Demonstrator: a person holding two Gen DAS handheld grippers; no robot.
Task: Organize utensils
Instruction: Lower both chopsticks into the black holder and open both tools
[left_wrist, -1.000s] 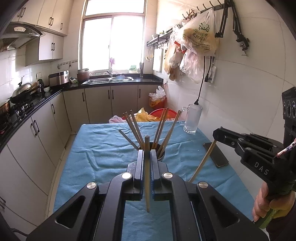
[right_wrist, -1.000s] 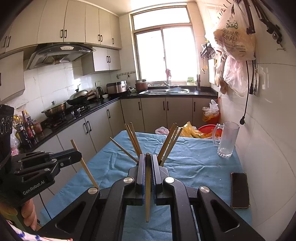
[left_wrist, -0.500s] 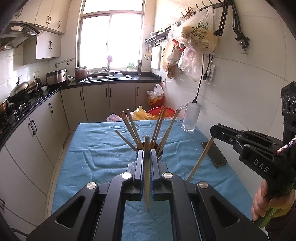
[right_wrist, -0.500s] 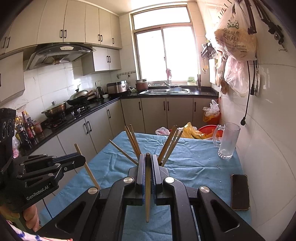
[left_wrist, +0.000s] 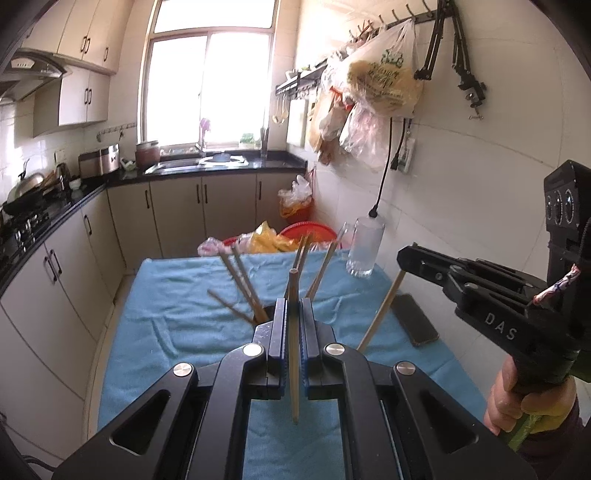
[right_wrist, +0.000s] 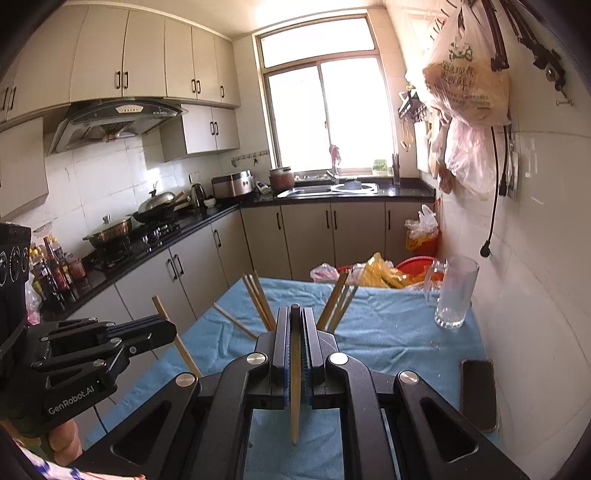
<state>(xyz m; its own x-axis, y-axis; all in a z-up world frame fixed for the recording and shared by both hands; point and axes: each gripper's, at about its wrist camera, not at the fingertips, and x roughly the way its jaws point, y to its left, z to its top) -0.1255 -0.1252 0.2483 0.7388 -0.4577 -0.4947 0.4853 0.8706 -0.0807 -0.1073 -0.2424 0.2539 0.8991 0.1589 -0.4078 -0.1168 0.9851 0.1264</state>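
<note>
My left gripper (left_wrist: 293, 306) is shut on a wooden chopstick (left_wrist: 294, 362) that stands upright between its pads. Just beyond its tips, several chopsticks (left_wrist: 242, 284) fan out of a dark holder (left_wrist: 264, 316), which is mostly hidden behind the fingers. My right gripper (right_wrist: 295, 314) is shut on another upright chopstick (right_wrist: 295, 384), with the fanned chopsticks (right_wrist: 258, 299) right behind it. In the left wrist view the right gripper (left_wrist: 406, 258) reaches in from the right with its chopstick (left_wrist: 382, 310) slanting down. In the right wrist view the left gripper (right_wrist: 166, 328) comes in from the left.
A blue cloth (left_wrist: 177, 310) covers the table. A glass mug (right_wrist: 454, 291) stands at the far right by the tiled wall, and a dark phone (right_wrist: 478, 391) lies nearer on the right edge. Plastic bags and a red basin (left_wrist: 306, 230) sit behind the table. Cabinets run along the left.
Both grippers hold their chopsticks as before. The views have drifted only slightly.
</note>
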